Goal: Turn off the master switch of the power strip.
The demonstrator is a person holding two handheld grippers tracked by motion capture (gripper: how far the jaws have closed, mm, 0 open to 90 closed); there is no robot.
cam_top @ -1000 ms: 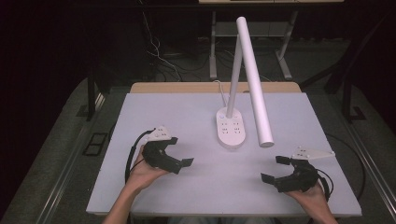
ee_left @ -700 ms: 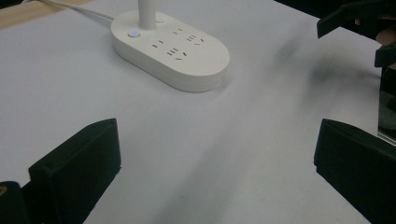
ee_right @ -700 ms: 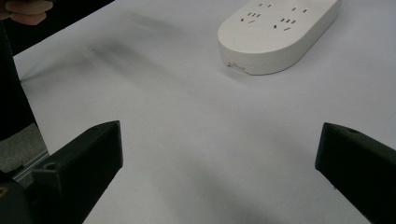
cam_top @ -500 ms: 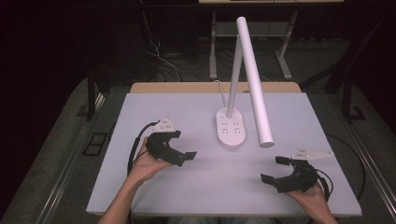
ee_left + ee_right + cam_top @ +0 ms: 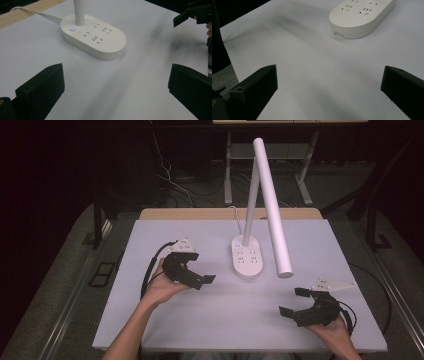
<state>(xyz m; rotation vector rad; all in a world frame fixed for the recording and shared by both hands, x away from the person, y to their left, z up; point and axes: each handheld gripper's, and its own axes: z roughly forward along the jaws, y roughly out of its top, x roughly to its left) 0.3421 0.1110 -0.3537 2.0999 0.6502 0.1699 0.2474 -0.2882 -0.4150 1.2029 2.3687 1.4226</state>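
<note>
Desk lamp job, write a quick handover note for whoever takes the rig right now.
Left tongs: open, empty, above the table just left of the lamp base.
Right tongs: open, empty, near the table's front right.
Desk lamp: upright mid-table, its light bar angled down to the right; socket slots on the base, a blue-lit button by the post.
Done: nothing gripped or touched.
Left: probably close in on the base or button.

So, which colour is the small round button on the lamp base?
Blue, on the white lamp base; the button shows best in the left gripper view.
</note>
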